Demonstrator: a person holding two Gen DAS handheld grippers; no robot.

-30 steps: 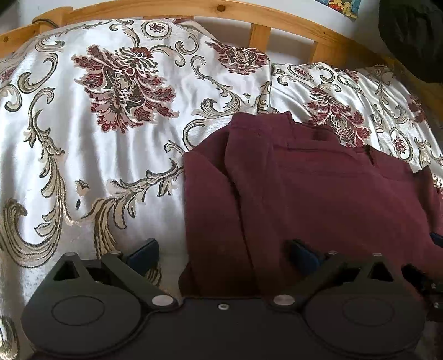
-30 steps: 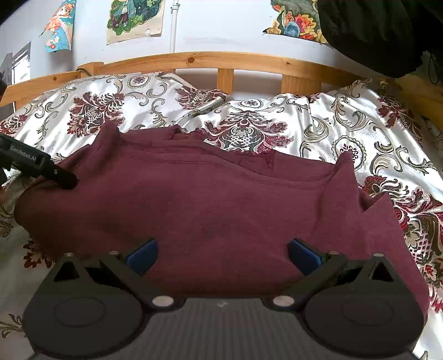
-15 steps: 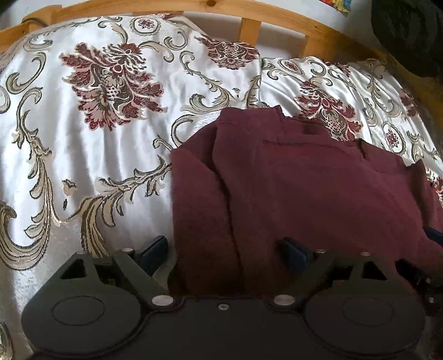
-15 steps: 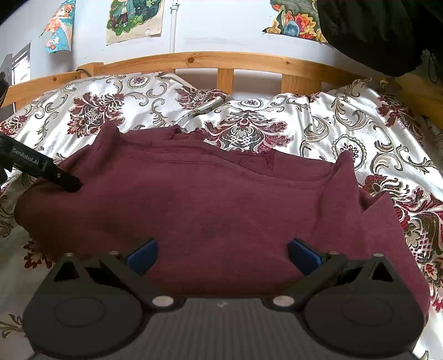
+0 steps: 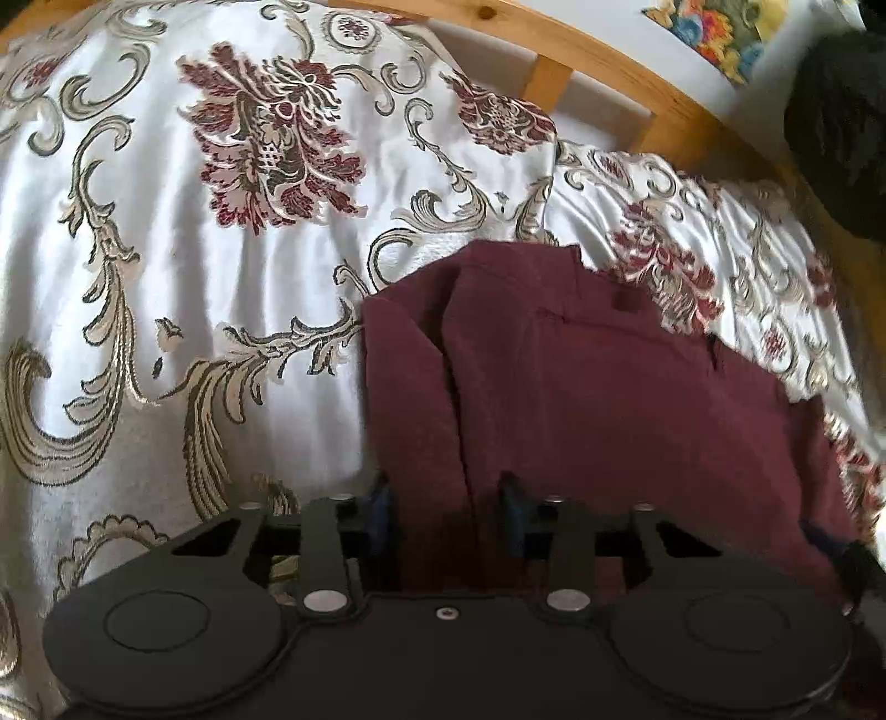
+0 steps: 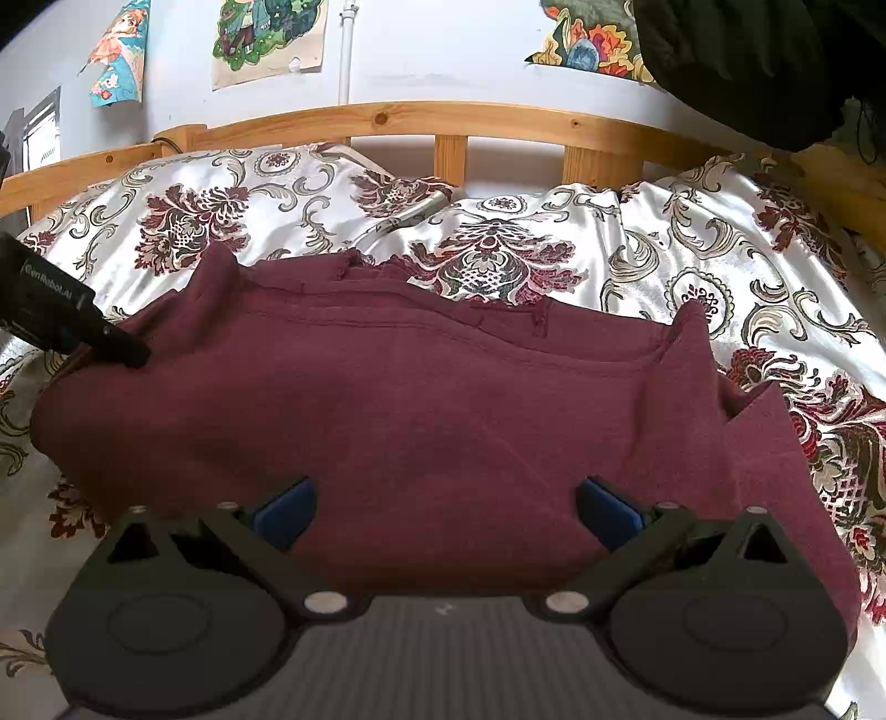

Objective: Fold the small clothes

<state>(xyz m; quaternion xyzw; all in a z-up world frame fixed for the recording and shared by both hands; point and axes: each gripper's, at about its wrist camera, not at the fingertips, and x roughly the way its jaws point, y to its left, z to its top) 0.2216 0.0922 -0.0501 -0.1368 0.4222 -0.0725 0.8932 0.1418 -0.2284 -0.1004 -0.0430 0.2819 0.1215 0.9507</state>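
A maroon garment (image 6: 432, 410) lies folded and spread on the floral bedspread (image 6: 692, 260). In the left wrist view the garment (image 5: 609, 399) fills the lower right. My left gripper (image 5: 446, 515) has its fingers narrowed around the garment's left folded edge, with cloth between the blue pads. It also shows in the right wrist view (image 6: 111, 346) as a black tip on the garment's left end. My right gripper (image 6: 446, 509) is open, its blue pads wide apart over the garment's near edge.
A wooden headboard (image 6: 443, 119) runs along the back, with posters (image 6: 266, 39) on the wall above. A dark object (image 6: 764, 61) hangs at the upper right. The bedspread (image 5: 166, 277) spreads out left of the garment.
My left gripper's fingers have closed in from wide open onto the garment's left edge. The right gripper has stayed still and open.
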